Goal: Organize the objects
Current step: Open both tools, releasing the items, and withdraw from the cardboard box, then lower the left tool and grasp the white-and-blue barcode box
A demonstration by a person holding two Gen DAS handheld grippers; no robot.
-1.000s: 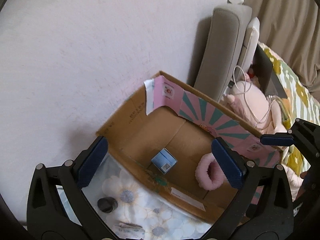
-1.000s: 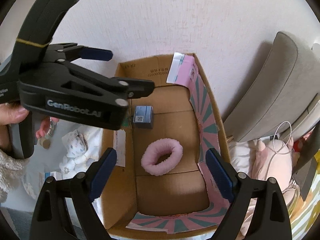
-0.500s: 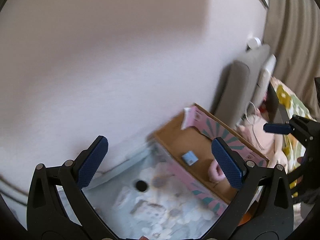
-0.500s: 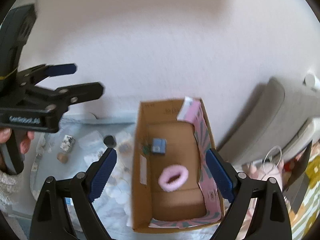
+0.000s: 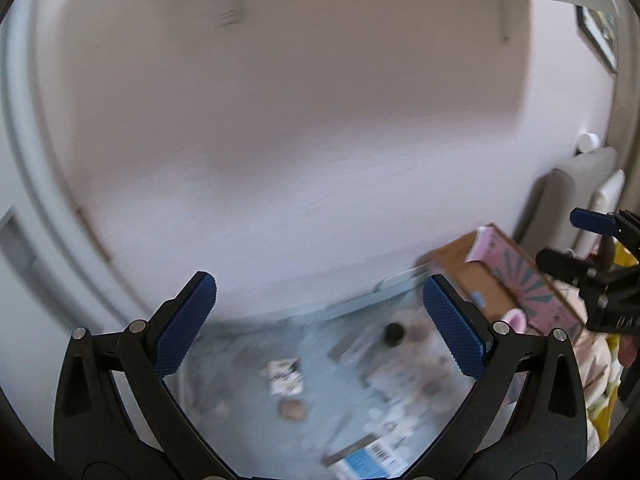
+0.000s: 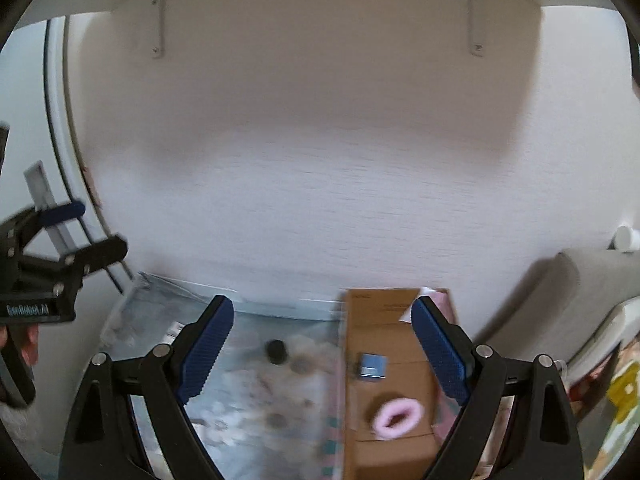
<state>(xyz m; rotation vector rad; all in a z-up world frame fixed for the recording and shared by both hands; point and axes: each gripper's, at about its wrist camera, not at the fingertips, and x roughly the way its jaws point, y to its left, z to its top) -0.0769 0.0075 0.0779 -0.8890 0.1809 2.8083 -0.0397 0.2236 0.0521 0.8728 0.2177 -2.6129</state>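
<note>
Left gripper (image 5: 320, 328): jaws stood wide apart with nothing between the blue pads; it pointed down at the floral cloth and the wall behind it
Person's hand (image 6: 16, 344): at the left edge of the right wrist view, wrapped round the left gripper's handle
Floral cloth (image 6: 248, 384): pale blue, spread against the foot of the wall, left of the box; blurred in both views
Small patterned packet (image 5: 285, 376): lay on the cloth, between the left gripper's fingers in its view
Black round lid or jar (image 6: 276, 351): sat on the cloth near the box's left wall; which of the two could not be told
Barcoded blue-and-white package (image 5: 368, 460): lay at the near edge of the cloth
Cardboard box (image 6: 360, 320): open, standing against the wall, right of the cloth, with a pink patterned flap (image 5: 520, 268) along its right side
Small blue box (image 6: 373, 366): rested on the cardboard box's floor, toward the wall
Pink fluffy ring (image 6: 397, 417): lay inside the cardboard box, nearer the camera than the blue box, apart from it
Right gripper (image 6: 322, 354): jaws spread wide and held nothing; it hung above the cloth and the box
Grey cushion (image 6: 568, 300): leaned against the wall right of the box
</note>
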